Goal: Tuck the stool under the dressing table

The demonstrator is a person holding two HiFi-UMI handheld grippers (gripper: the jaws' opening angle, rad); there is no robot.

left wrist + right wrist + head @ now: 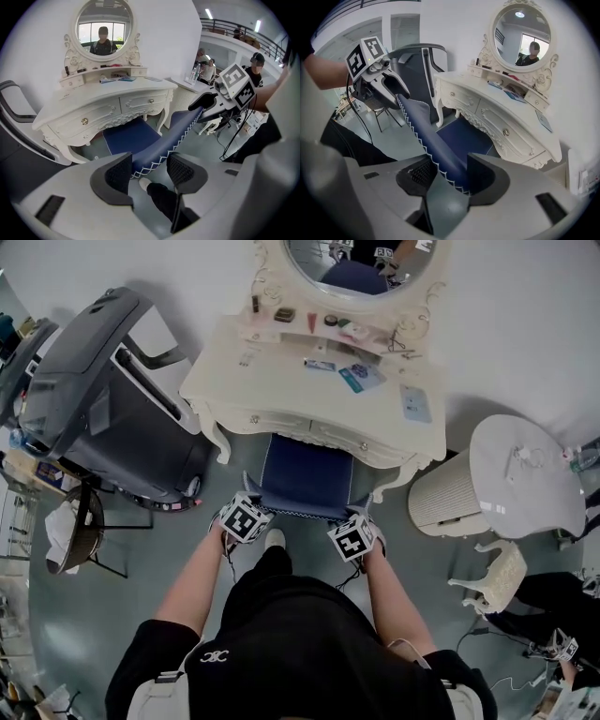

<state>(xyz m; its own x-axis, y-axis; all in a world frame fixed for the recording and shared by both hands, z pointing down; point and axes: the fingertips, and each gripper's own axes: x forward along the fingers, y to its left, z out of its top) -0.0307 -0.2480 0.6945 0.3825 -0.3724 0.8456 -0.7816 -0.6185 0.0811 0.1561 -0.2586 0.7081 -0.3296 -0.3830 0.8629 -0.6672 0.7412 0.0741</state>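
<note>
The left gripper [149, 169] and the right gripper [451, 177] each pinch the near edge of the blue stool [306, 474], which stands half under the dressing table [281, 382] at twelve o'clock.

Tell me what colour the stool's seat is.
The stool seat is dark blue, edged with white zigzag stitching. It shows best in the left gripper view.

The stool [305, 476] is navy blue, edged with white zigzag stitching. The dressing table [281, 381] is cream with carved scrollwork and brass-coloured knobs [84, 121]. The left gripper [150, 171] and the right gripper [449, 176] are pale grey with black textured pads [117, 173]. Each carries a cube [246, 518] of black-and-white square markers. The floor [131, 615] is grey-green, the wall [525, 315] white and the shirt [300, 643] black.
</note>
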